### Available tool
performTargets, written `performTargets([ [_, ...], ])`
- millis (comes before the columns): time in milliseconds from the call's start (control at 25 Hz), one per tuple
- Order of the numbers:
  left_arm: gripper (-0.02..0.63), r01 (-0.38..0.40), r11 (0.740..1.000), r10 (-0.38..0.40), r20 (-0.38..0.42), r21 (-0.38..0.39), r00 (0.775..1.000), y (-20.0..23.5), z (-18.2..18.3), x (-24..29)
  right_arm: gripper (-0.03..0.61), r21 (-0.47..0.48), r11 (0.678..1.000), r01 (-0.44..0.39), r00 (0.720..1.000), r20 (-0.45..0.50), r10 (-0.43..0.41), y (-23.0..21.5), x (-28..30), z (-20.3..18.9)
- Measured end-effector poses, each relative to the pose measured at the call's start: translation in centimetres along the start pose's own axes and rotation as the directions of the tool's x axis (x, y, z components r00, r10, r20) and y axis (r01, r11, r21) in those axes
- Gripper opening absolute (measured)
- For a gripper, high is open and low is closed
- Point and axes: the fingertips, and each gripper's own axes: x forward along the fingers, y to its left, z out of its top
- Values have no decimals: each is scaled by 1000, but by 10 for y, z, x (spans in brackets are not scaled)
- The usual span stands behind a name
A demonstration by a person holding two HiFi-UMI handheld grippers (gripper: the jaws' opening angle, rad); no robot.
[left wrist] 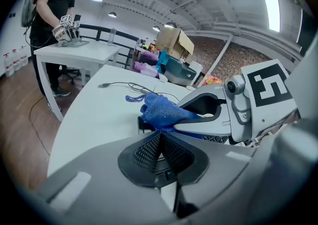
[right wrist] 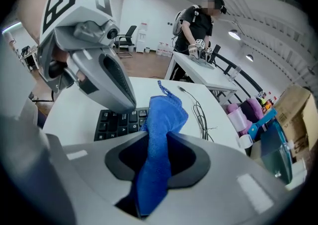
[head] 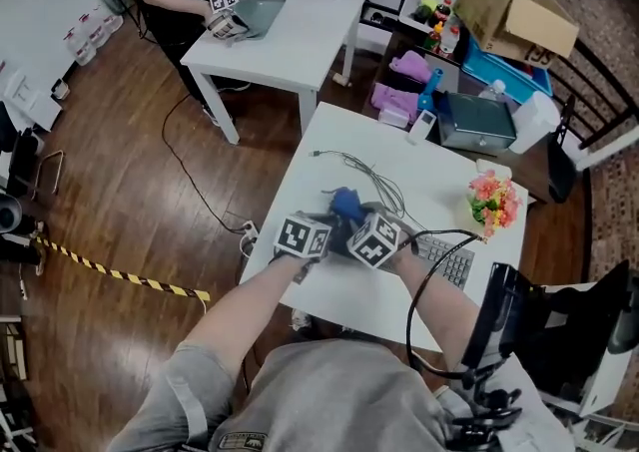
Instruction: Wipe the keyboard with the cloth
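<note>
Holding the cloth (right wrist: pixel 166 114) pinched between the jaws of your right gripper (right wrist: pixel 158 142), you have it bunched over one end of the keyboard (right wrist: pixel 117 119), which lies on the white table (head: pixel 339 141). Your left gripper (left wrist: pixel 160 134) sits just beside the cloth. Its jaws are together with nothing visible between them, and its tip points down at the keys.

Between the right claw's (right wrist: pixel 158 142) smooth grey plastic jaws we see a soft, nubbly blue terry cloth (right wrist: pixel 166 114). Just ahead of that claw, the keyboard (right wrist: pixel 117 119) is matt black plastic on a smooth white table (right wrist: pixel 149 89). The left claw's (left wrist: pixel 160 142) pads (left wrist: pixel 144 152) look meshed, matt black.
</note>
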Motion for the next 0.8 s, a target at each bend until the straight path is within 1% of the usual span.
performTargets([
  [160,0,5,1000,-5,-12,-10,1000,3,-1,0,110,11,1000,-3,1000,-10,3,0,3,0],
  [320,0,12,1000,-12,-26,-6,1000,0,-11,2,110,15,1000,-8,1000,-8,8,4,1,1],
  [560,0,10,1000,-10,-41,0,999,-3,-31,-5,110,-12,999,-47,999,-3,47,34,-4,1],
  [800,0,1,1000,-2,-54,-4,999,-4,-61,-18,110,-51,996,-78,997,4,78,75,-9,1],
])
